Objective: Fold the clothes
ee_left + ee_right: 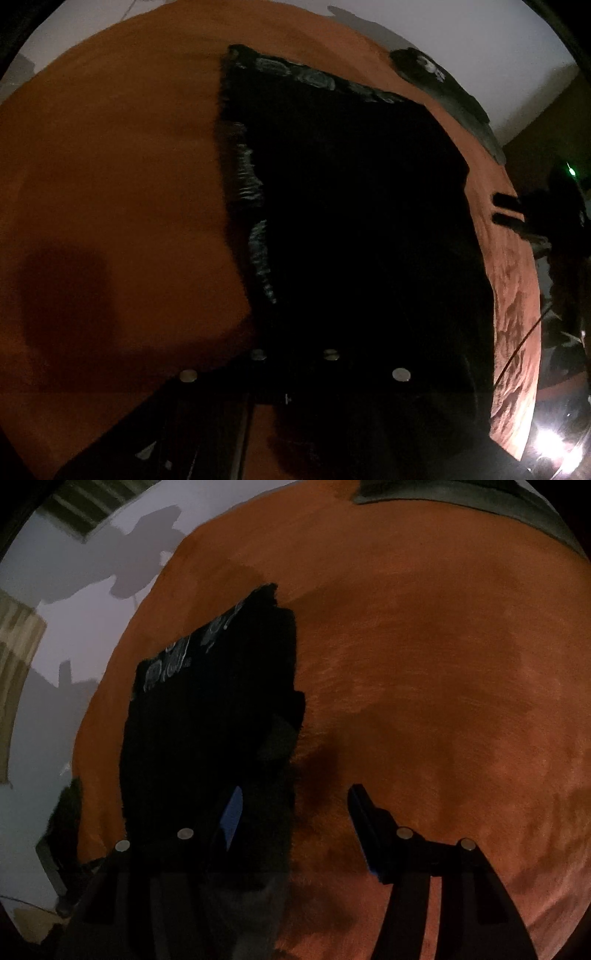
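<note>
— Where's the black garment?
— Flat on the orange blanket, straight ahead of the left gripper, whose jaw state I cannot tell.
— And the right gripper?
— Spread wide, its left finger over the cloth's right edge.

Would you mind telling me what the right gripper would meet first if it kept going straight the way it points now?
Most likely the orange cover: the open right gripper points at bare cover just beside the black garment, whose edge its left finger overlaps. Depth is unclear.
</note>
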`<action>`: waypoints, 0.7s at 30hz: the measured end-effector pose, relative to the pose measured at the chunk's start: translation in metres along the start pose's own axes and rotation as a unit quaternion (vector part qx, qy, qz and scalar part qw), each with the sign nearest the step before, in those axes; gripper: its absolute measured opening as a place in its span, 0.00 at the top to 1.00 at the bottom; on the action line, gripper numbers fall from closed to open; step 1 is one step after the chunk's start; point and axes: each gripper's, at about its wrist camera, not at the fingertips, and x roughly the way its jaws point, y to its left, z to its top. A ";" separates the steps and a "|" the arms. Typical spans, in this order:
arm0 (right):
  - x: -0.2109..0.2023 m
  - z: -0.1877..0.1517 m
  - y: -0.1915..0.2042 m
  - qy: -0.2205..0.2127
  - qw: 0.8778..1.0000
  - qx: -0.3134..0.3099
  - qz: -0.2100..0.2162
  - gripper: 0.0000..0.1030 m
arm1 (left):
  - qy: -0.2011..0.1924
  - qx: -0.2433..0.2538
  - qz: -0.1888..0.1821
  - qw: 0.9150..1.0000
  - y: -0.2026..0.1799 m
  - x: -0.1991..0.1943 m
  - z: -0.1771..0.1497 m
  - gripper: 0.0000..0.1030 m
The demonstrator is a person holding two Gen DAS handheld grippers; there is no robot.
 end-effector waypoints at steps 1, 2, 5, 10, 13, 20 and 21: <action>-0.008 -0.003 0.000 -0.003 1.000 0.009 -0.002 0.43 | 0.000 -0.007 -0.002 1.000 0.003 -0.005 -0.003 0.99; -0.018 -0.008 0.002 -0.008 1.000 0.015 0.005 0.43 | -0.001 -0.006 0.003 1.000 0.005 -0.010 -0.005 0.99; -0.052 -0.021 0.011 -0.033 0.999 0.003 0.006 0.43 | -0.012 0.001 0.019 1.000 0.002 -0.025 -0.009 0.98; -0.084 -0.030 0.020 -0.078 0.996 -0.036 -0.023 0.30 | -0.007 0.007 0.034 0.999 -0.002 -0.029 -0.005 0.96; -0.062 -0.029 0.013 -0.053 0.998 -0.031 -0.021 0.30 | -0.010 0.008 0.049 0.999 0.000 -0.027 0.000 0.92; -0.011 -0.045 0.022 0.005 0.998 -0.055 0.017 0.31 | -0.042 -0.020 0.088 0.995 0.017 -0.031 -0.002 0.82; -0.002 -0.051 0.027 0.022 0.997 -0.071 0.016 0.34 | -0.043 -0.018 0.084 0.995 0.016 -0.030 0.001 0.81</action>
